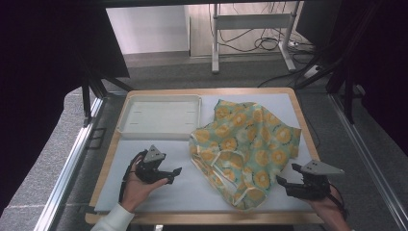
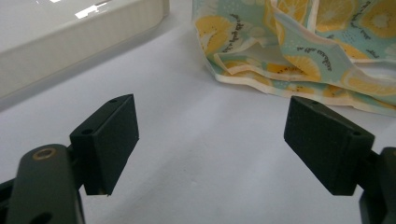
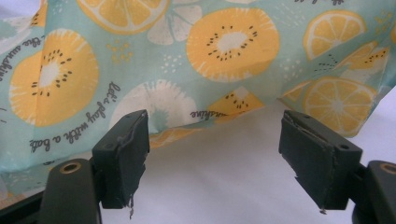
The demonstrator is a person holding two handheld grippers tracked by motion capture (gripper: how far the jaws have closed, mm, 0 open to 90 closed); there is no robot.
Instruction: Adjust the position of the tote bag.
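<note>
A crumpled teal cloth printed with orange and lemon slices [image 1: 245,144] lies on the right half of the white mat. My left gripper [image 1: 172,175] rests low at the near left, a short way left of the cloth's edge, jaws wide apart with bare mat between them. In the left gripper view the cloth [image 2: 303,46] lies ahead to the right of the open gripper [image 2: 212,140]. My right gripper [image 1: 285,186] sits at the near right, just short of the cloth's hem. In the right gripper view the cloth [image 3: 196,56] spans the scene beyond the open, empty gripper [image 3: 215,149].
A shallow white tray [image 1: 159,117] stands at the far left of the table, its wall [image 2: 70,42] ahead-left of my left gripper. The white mat [image 1: 192,187] covers a wooden tabletop with raised edges. Metal rails run along both sides of the table.
</note>
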